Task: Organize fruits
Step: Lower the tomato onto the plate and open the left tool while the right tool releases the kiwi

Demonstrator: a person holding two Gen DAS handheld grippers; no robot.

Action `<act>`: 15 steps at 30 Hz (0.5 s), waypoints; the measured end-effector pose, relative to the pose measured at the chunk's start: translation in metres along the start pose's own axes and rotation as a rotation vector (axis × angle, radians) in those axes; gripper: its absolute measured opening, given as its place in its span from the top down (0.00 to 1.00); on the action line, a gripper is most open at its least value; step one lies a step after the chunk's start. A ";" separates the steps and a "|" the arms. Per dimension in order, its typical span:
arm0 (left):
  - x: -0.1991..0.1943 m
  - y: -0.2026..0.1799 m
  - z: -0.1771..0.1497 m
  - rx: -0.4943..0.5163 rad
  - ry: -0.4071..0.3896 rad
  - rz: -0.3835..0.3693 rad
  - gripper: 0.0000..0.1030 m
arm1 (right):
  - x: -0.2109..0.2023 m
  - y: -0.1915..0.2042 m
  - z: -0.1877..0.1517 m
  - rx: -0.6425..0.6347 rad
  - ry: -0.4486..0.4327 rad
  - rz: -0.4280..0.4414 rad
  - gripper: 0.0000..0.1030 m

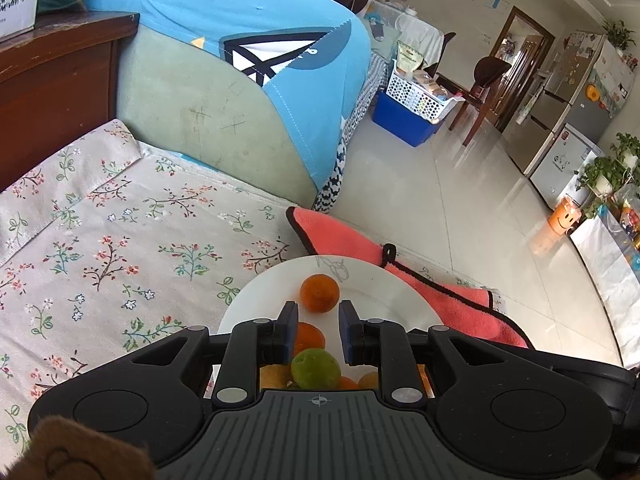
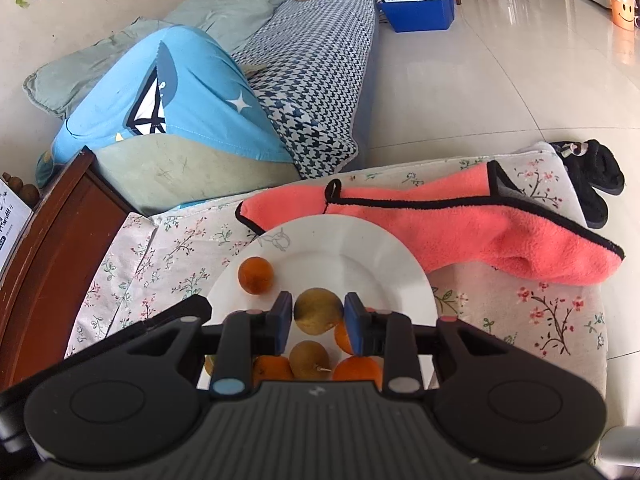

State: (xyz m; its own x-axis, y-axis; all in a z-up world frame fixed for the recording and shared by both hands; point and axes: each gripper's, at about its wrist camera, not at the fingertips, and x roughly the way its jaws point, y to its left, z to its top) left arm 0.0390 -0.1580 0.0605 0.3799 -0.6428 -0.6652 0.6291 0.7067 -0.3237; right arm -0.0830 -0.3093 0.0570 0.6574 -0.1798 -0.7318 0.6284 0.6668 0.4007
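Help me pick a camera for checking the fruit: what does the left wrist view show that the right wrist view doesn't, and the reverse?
Only the left wrist view: a fridge, a dining chair and potted plants.
Only the right wrist view: black slippers and a brownish fruit pinched in the right gripper.
Both: the white plate, a lone orange on it, the pink towel, the floral cloth and the blue crate.
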 end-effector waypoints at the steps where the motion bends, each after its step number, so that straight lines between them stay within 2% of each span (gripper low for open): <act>1: 0.000 0.001 0.001 -0.003 0.002 0.003 0.80 | 0.000 0.001 0.000 0.000 -0.002 0.002 0.70; 5: -0.009 0.008 0.004 0.002 0.006 0.016 0.75 | -0.001 0.004 0.000 -0.005 -0.004 0.011 0.67; 9: -0.019 0.023 0.007 0.015 0.025 0.061 0.74 | -0.004 0.006 0.000 -0.016 0.006 0.032 0.67; 15: -0.023 0.043 -0.002 0.052 0.108 0.114 0.73 | -0.008 0.012 -0.001 -0.043 0.017 0.052 0.64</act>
State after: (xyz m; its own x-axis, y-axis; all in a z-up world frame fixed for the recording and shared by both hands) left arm 0.0558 -0.1129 0.0604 0.3779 -0.5215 -0.7650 0.6214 0.7554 -0.2080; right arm -0.0810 -0.2993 0.0668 0.6814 -0.1323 -0.7199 0.5748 0.7055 0.4145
